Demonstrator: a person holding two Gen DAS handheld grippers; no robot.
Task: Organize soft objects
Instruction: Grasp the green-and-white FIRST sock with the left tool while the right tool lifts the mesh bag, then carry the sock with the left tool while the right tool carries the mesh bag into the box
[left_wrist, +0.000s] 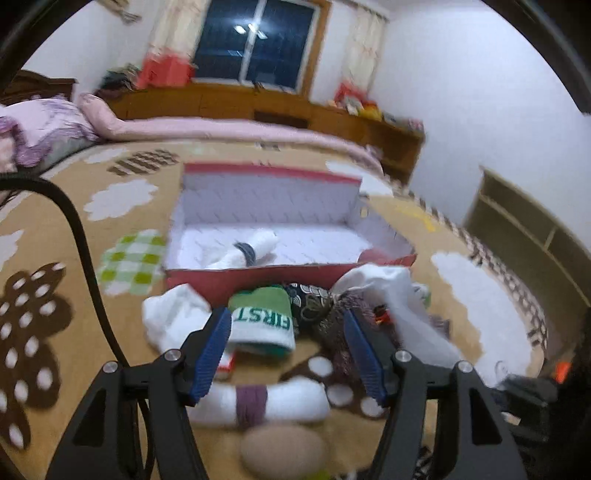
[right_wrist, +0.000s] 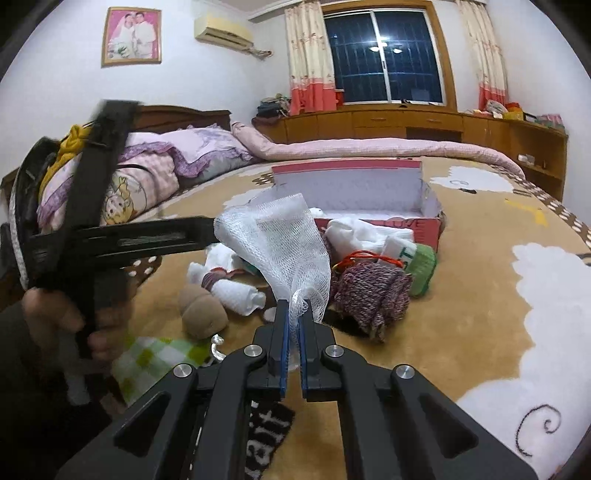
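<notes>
Carefully now: we have the mesh (right_wrist: 275, 245) pinched at one gathered corner in the right gripper (right_wrist: 294, 328), its jaws closed tight on the netting, and the rest of it billows up loose above the pile on the bed (right_wrist: 461, 332). The left gripper (left_wrist: 286, 347) hangs wide and empty over the green sock (left_wrist: 263, 321), gripping nothing.

The box (left_wrist: 291, 275) stands just beyond the pile, lid up, with one rolled sock (left_wrist: 245, 251) already inside, so we judge the sorting is barely begun. A banded roll (left_wrist: 258, 404), a knit piece (right_wrist: 371, 291) and a brown plush (right_wrist: 202, 308) lie apart from the box, on the bed.

To do this step well, we lift the mesh high enough that its loose end clears the knit piece, since netting probably snags on yarn. We carry it over the near wall of the box and release only once most of it sits inside. Meanwhile the left gripper could close across the green sock's cuff, not its edge.
</notes>
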